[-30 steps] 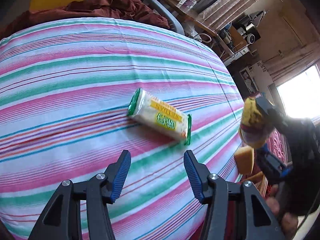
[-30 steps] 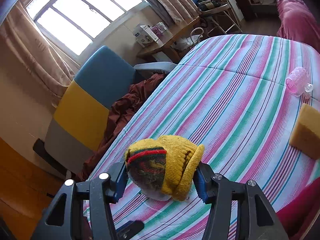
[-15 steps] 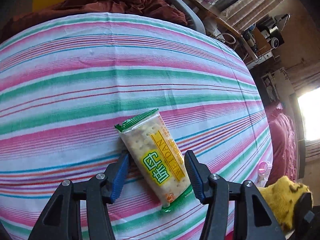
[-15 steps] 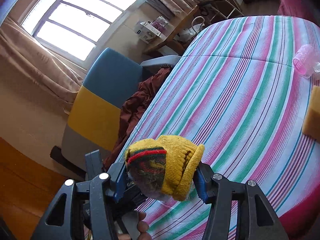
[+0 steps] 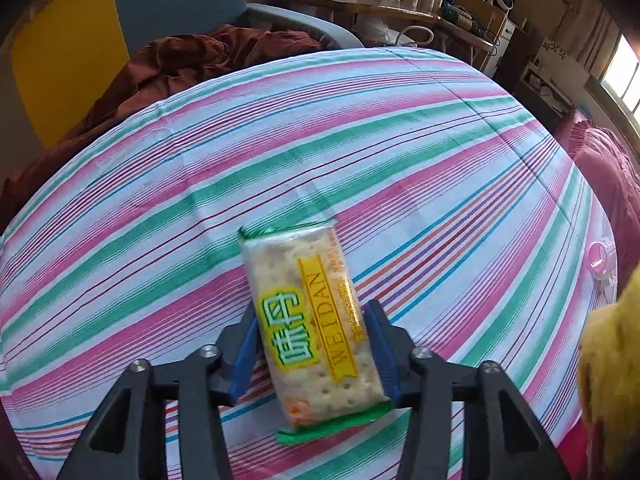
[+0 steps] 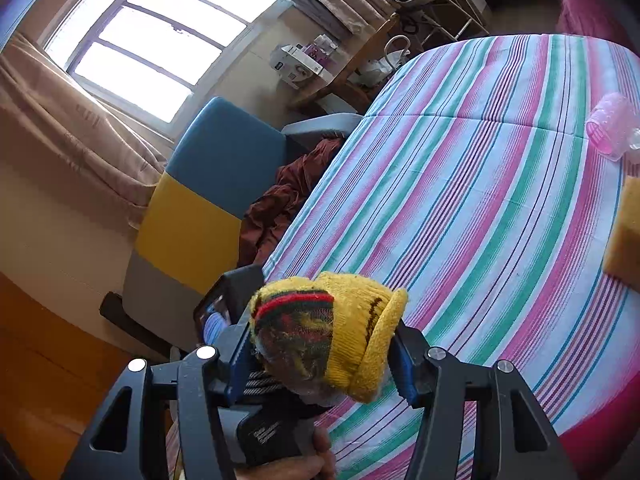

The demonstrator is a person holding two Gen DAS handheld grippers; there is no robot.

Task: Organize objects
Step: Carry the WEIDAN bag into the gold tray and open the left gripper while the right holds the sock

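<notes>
Since the earlier frame the left gripper (image 5: 312,350) has been brought over the cracker packet (image 5: 310,320) and its jaws have just been closing; the packet is now seen between them, the blue pads at or just beside its long edges. Firm pressing can't be confirmed from the frames.

The striped bed cover (image 5: 400,160) is the carrying surface. Off its far-left edge a blue-and-yellow chair (image 6: 208,200) w/ rust-brown cloth (image 5: 208,56) is seen. The packet is laid approx. mid-cover, toward the near edge, lengthwise away from the camera.

In the right wrist view the right gripper (image 6: 322,354) is clamped on a yellow knit hat (image 6: 340,328), held off the cover near its near-left corner. A yellow sponge (image 6: 626,236) is seen at the right edge, a pink plastic cup (image 6: 610,126) beyond it.

Handling, as judged: the packet is prob. light, its film wrapper slippery, the crackers inside stiff but brittle. It is best taken across the short width, mid-length, w/ gentle squeeze; crimped green ends are to be avoided, as they'd fold.
</notes>
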